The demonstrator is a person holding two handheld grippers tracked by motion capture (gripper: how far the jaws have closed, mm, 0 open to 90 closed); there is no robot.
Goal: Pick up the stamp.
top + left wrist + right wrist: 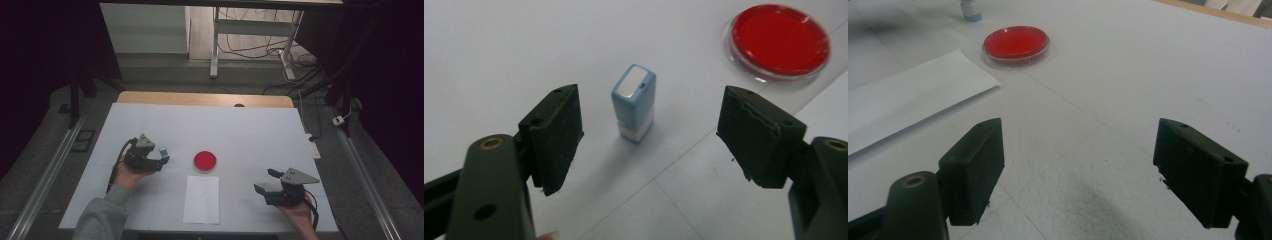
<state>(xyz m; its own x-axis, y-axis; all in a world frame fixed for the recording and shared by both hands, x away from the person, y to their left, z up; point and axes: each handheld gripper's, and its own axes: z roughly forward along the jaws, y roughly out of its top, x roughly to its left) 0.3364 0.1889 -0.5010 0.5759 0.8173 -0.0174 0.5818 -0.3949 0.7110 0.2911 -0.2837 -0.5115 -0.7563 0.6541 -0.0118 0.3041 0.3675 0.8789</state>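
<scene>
Left hand-held gripper (649,135) released, jaws wide either side of the small upright blue-and-white rectangular stamp block (634,102), not touching. Round red-filled clear dish (780,40) sits beyond the block. Right hand-held gripper (1078,170) released, nothing between its jaws.

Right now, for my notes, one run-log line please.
left gripper: open, nearing stamp | right gripper: open, idle | red dish: untouched

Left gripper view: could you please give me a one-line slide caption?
Open left gripper lined up on an upright blue stamp, red ink pad beyond.
</scene>
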